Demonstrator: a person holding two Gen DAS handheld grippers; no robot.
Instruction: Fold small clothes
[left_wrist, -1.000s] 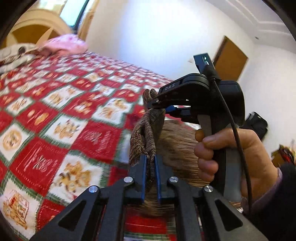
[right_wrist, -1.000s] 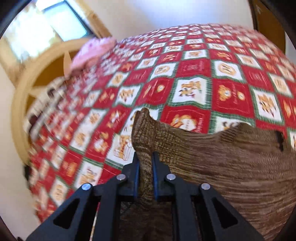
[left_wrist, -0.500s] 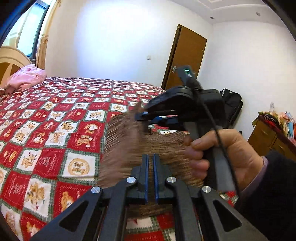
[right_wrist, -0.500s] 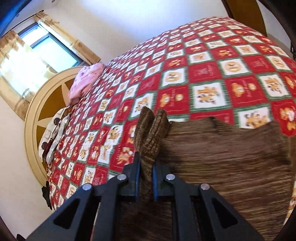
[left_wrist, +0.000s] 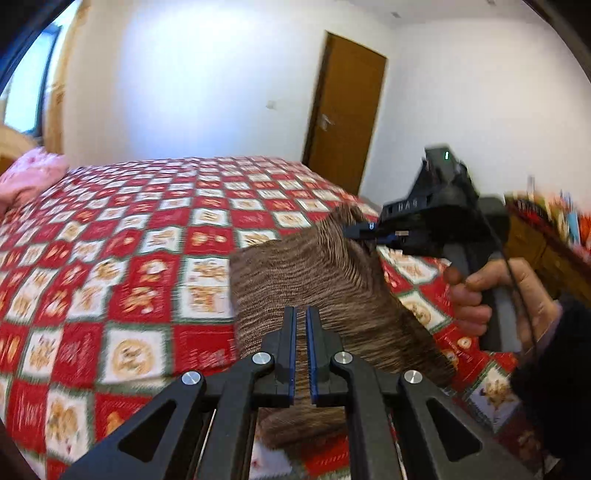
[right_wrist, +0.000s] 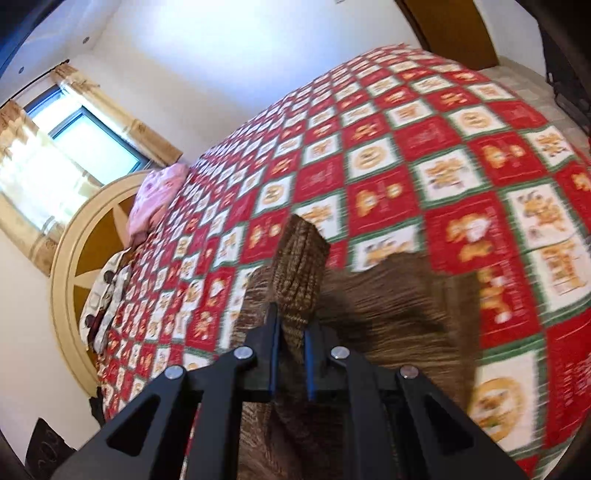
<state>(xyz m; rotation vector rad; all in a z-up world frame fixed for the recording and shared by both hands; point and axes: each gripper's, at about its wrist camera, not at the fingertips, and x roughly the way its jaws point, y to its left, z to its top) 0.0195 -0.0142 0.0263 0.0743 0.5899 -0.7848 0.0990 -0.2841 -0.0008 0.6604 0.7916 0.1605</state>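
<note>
Brown knitted garment (left_wrist: 317, 280) hangs stretched above a bed, held up at two edges by a pair of hand-held tools. The left tool (left_wrist: 301, 314) has its fingers drawn nearly together on the cloth's near edge, the fabric passing through the narrow gap between the blue pads. The right tool (right_wrist: 291, 314), seen in the left wrist view (left_wrist: 360, 232) gripped by the person's right hand (left_wrist: 495, 295), is clamped on a bunched corner of the garment, which stands up in a thick fold between its fingers. Beneath the cloth lies the bed's red, white and green checkered bedspread (right_wrist: 424, 155). A pink pillow (right_wrist: 155, 199) rests by the rounded headboard (right_wrist: 70, 266), below a curtained window (right_wrist: 92, 144). A brown door (left_wrist: 347, 118) stands shut in the white wall beyond the bed.
</note>
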